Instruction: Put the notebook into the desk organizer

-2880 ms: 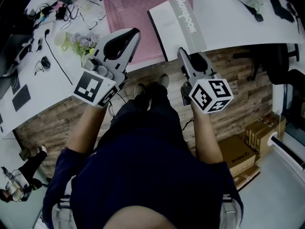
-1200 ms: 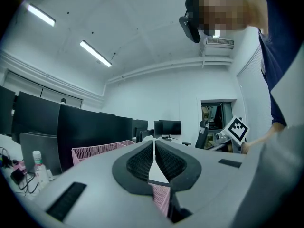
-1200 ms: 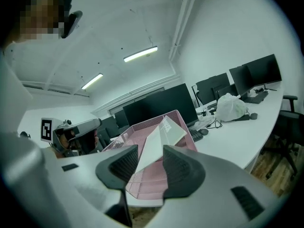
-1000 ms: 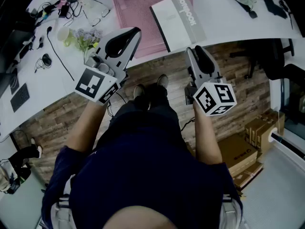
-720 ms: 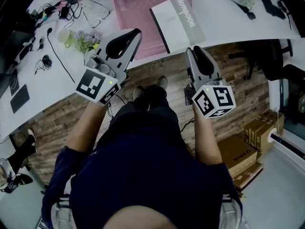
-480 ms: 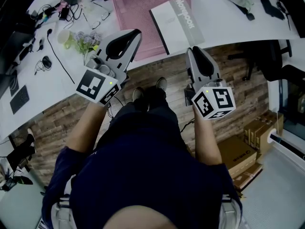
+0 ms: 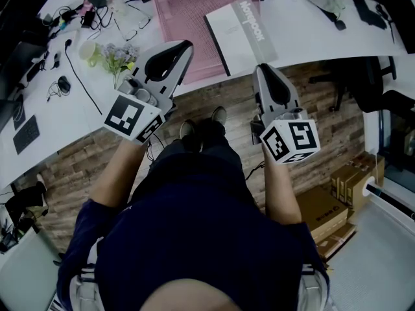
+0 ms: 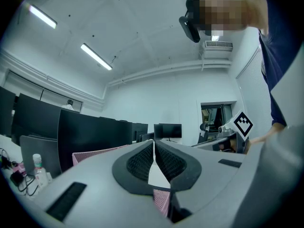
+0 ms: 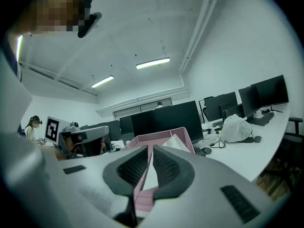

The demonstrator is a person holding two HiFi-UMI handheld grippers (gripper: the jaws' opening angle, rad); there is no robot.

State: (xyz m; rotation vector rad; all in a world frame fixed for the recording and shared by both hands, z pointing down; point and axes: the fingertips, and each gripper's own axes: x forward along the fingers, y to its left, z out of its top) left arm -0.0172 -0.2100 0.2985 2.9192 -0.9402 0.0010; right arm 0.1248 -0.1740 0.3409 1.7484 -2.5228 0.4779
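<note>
While both tools hang short of the desk [image 7: 311, 31], over the wooden floor, the job reads to me as barely begun: the notebook [image 7: 241, 26] lies just ahead of the right gripper [image 7: 260, 68] and apart from it, its left part over the right side of the pink mesh desk organizer [image 7: 185, 11] and the rest on the white top. From up here I cannot tell whether it lies flat or is propped on the tray's rim, though the right gripper view suggests it leans against that wall. The right gripper's jaws have just been closing and now stand nearly together, only a thin slit between the pads and nothing in it. The left gripper [image 7: 183, 46] is pressed together at the tips and empty, pointing level at the organizer's near edge. To do the reach well, I would spread the right jaws again before going forward, since a slit that narrow would only push the cover along. I would come in low at the notebook's near edge, where it sits closest to me, and take cover and pages together so that it does not fan open. Once it is pinched, I would lift enough to clear the rim, carry it left and lay it inside. The mesh tray looks light, so the left tool could brace its near wall.
</note>
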